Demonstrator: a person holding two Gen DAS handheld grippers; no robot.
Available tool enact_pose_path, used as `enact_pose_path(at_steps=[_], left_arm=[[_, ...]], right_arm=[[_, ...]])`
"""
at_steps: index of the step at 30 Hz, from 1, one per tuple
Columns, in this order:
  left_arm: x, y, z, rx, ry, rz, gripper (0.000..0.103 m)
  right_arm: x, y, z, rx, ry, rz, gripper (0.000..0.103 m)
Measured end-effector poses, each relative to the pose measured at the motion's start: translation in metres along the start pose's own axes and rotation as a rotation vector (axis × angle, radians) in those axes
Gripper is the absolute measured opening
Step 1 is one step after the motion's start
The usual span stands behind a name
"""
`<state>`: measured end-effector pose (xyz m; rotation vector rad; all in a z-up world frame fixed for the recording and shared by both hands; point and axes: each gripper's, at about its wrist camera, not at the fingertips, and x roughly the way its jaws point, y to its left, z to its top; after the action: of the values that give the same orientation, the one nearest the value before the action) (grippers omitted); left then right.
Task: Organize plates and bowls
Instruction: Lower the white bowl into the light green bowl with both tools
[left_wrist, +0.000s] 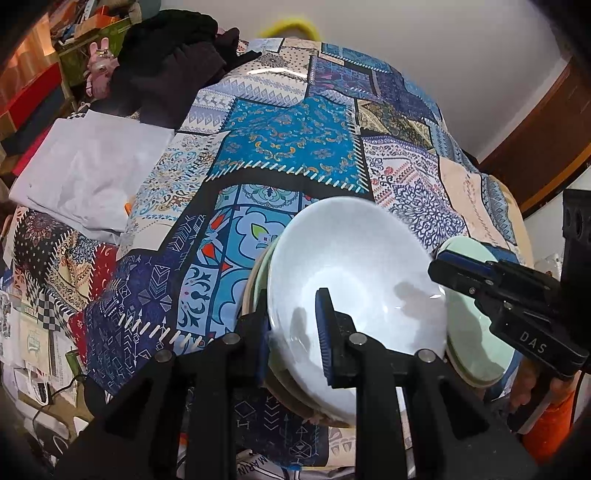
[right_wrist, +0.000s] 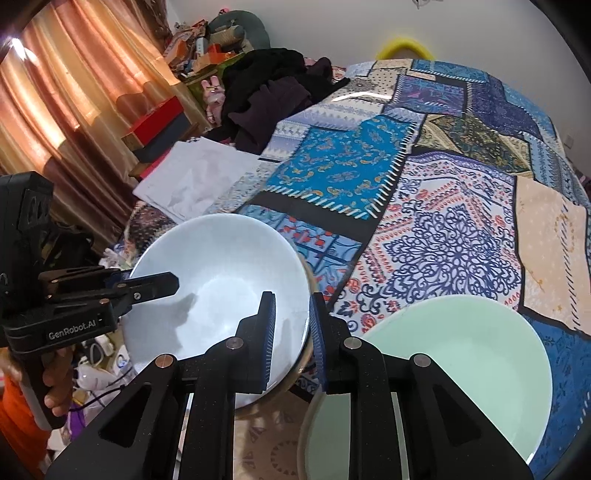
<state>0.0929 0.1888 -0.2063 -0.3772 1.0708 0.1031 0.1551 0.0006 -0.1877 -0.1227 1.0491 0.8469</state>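
Left fingers (left_wrist: 295, 334) are clamped on the near rim of the white bowl (left_wrist: 354, 273), which sits atop a stack of dishes (left_wrist: 258, 280) on the patchwork tabletop (left_wrist: 288, 147). Right fingers (right_wrist: 291, 332) pinch the same bowl's opposite rim. The green bowl (right_wrist: 461, 369) lies just beside the white bowl, unstacked. Judgement: stacking is partly done; the green bowl remains to be placed.

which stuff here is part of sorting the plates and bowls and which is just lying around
Part of the job:
white bowl
dishes stacked under it
mint green bowl
left gripper
right gripper

Just lying about:
white folded cloth
dark clothes
pink bunny toy
boxes
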Motion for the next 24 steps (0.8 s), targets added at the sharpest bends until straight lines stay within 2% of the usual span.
enact_pose_path(at_steps=[7, 10, 13, 20, 24], left_arm=[[-0.007, -0.008, -0.002, 0.031, -0.014, 0.045, 0.022], [-0.014, -0.009, -0.002, 0.045, -0.045, 0.081, 0.023], [-0.022, -0.008, -0.002, 0.054, -0.068, 0.078, 0.023], [-0.013, 0.006, -0.009, 0.022, -0.024, 0.084, 0.023], [-0.009, 0.013, -0.017, 0.011, -0.019, 0.073, 0.030]], right_arm=[[0.001, 0.005, -0.003, -0.029, 0.000, -0.014, 0.018], [-0.002, 0.003, -0.003, -0.022, -0.006, -0.010, 0.018], [-0.005, 0.001, -0.002, -0.018, -0.010, -0.010, 0.018], [-0.003, -0.001, -0.004, -0.012, 0.003, -0.020, 0.029], [0.003, -0.004, -0.005, -0.005, 0.020, -0.026, 0.033]])
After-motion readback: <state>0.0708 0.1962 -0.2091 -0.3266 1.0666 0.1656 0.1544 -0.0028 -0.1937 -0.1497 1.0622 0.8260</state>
